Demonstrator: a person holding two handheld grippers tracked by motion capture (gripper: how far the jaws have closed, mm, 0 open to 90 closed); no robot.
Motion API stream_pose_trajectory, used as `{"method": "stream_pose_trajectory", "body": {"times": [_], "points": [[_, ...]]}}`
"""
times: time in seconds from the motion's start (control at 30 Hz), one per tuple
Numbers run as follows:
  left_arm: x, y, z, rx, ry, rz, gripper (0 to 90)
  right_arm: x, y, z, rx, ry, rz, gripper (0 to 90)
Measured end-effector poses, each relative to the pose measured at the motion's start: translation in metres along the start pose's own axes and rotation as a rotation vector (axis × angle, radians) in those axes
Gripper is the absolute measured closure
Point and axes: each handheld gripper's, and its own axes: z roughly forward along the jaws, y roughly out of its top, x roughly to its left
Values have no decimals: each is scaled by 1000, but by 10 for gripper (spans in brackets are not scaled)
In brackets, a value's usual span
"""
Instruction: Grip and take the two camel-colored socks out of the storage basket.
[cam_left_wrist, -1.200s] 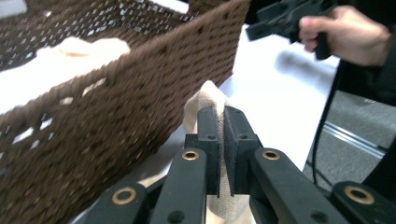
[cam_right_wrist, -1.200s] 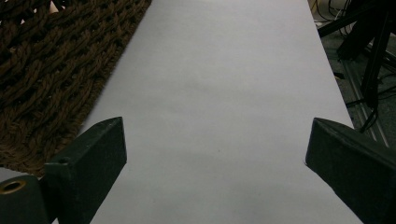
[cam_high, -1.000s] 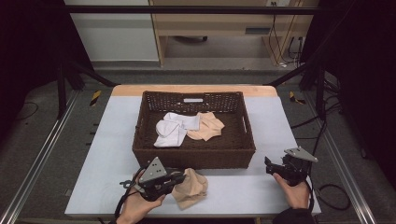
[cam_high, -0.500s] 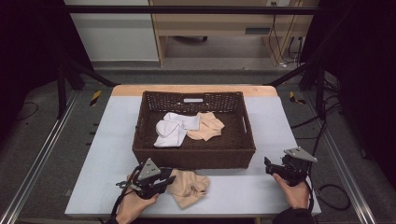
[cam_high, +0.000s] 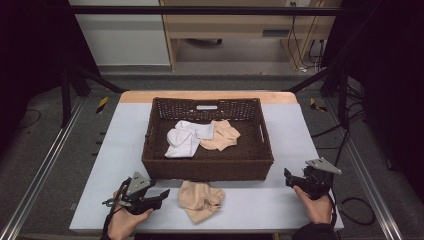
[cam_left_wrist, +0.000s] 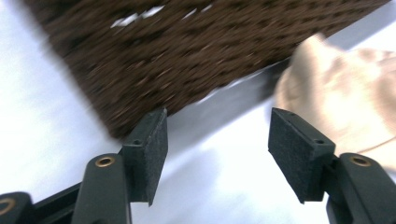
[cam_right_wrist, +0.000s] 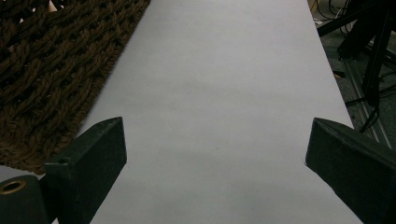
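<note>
A beige cloth (cam_high: 201, 199) lies crumpled on the table just in front of the dark wicker basket (cam_high: 207, 167). My left gripper (cam_high: 161, 196) sits a little to the cloth's left, open, with nothing between its fingers. In the left gripper view the beige cloth (cam_left_wrist: 345, 107) lies past the right jaw, with the basket wall (cam_left_wrist: 187, 51) ahead. Inside the basket lie a white cloth (cam_high: 184, 138) and another beige cloth (cam_high: 221, 135). My right gripper (cam_high: 288, 177) rests open near the table's front right, over bare table beside the basket's corner (cam_right_wrist: 42, 79).
The table (cam_high: 295, 125) has free room left and right of the basket. The table's front edge runs just below both hands. Metal rails, cables and a dark frame surround the table on the floor.
My left gripper let go of the beige cloth and drew back to the left. The cloth now lies spread on the table. The right gripper has stayed in place.
</note>
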Motion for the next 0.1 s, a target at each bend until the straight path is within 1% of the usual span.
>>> {"method": "stream_pose_trajectory", "body": {"times": [0.1], "points": [[8, -6, -3, 12, 24, -25, 363, -1, 0, 0, -1, -2, 4, 54]]}}
